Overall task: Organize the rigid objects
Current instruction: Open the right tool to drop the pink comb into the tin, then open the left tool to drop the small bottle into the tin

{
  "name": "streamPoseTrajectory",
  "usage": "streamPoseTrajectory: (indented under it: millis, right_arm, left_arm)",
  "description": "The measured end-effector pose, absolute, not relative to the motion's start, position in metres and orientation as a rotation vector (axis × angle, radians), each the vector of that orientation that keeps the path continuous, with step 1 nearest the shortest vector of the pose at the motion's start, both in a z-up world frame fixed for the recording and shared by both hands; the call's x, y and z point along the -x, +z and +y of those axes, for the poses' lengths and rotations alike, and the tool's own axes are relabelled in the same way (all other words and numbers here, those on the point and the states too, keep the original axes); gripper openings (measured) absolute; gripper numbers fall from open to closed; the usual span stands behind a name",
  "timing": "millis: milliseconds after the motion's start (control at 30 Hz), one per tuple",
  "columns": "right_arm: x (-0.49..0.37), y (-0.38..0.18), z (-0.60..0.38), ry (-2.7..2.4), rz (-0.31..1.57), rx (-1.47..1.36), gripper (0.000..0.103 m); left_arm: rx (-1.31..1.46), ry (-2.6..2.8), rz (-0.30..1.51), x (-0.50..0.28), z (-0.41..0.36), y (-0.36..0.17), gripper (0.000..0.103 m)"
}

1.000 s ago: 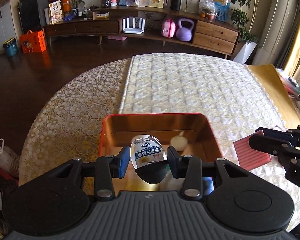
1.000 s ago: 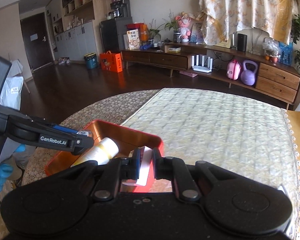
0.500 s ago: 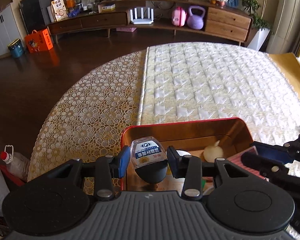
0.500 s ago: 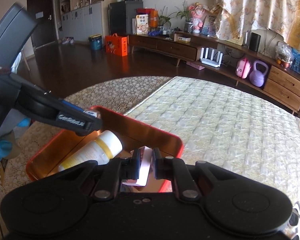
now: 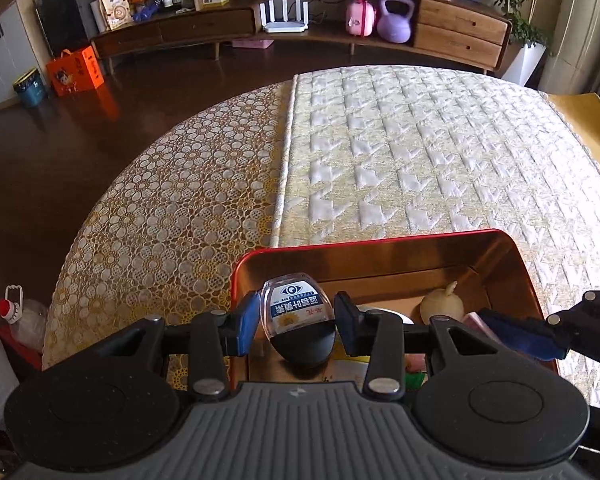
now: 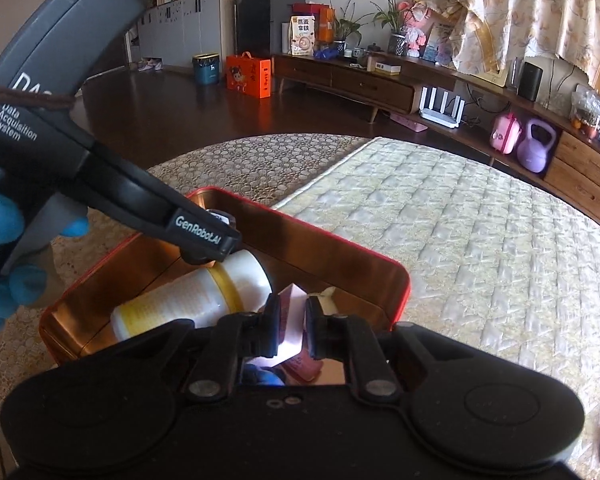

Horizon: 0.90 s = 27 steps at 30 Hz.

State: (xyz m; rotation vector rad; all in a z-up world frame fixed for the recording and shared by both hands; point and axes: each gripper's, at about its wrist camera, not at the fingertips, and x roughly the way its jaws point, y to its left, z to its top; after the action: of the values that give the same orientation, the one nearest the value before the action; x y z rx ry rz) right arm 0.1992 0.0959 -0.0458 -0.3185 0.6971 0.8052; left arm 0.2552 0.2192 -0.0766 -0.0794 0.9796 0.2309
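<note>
A red tin [image 5: 380, 240] with a gold inside sits on the table's near side. My left gripper [image 5: 296, 320] is shut on a small clear bottle [image 5: 296, 304] with a black cap and a blue eye label, held over the tin's left half. My right gripper [image 6: 291, 320] has a thin pink box [image 6: 290, 316] between its pads, tilted, low inside the tin [image 6: 340, 252]; its jaws are opening slightly while the pads still touch the box. In the tin lie a white bottle [image 6: 188, 304] with a yellow band and a cream bulb-shaped thing [image 5: 440, 306].
A quilted runner [image 5: 420, 152] and a lace cloth [image 5: 172, 208] cover the round table beyond the tin. A blue-gloved hand [image 6: 4, 280] holds the left gripper [image 6: 204, 240] close to the right one. A dark floor and a long sideboard [image 5: 300, 24] lie far behind.
Both grippers have come down towards the tin and closer together. The pink box now sits tilted between the right pads and lower in the tin. The left grip on the bottle is unchanged.
</note>
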Motion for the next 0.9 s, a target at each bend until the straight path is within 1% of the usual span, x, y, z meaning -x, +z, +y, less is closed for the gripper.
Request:
streamPoseTrajectory:
  millis: [100,500,633,800,900]
  right_arm:
    - [-0.2,-0.046,0.093,0.792,0.707,0.303,0.017]
    - [-0.193,-0.036,0.064,0.787,0.711,0.227,0.023]
    - [-0.188,-0.031,0.055,0.795,0.718,0.2,0.027]
    - [-0.183,-0.023,0.044,0.801,0.733,0.161,0.032]
    - [-0.179,-0.019,0.037,0.802,0.742,0.141,0.034]
  left_arm:
    - [0.08,0.229,0.99,-0.259,0.216,-0.08,0.04]
    - [0.102,0.258,1.015,-0.262,0.211,-0.088,0.041]
    - [0.088,0.261,0.998,-0.257,0.207,-0.083,0.05]
    - [0.07,0.266,0.964,-0.244,0.2,-0.072,0.058]
    - [0.077,0.248,0.946,-0.235,0.196,-0.064,0.059]
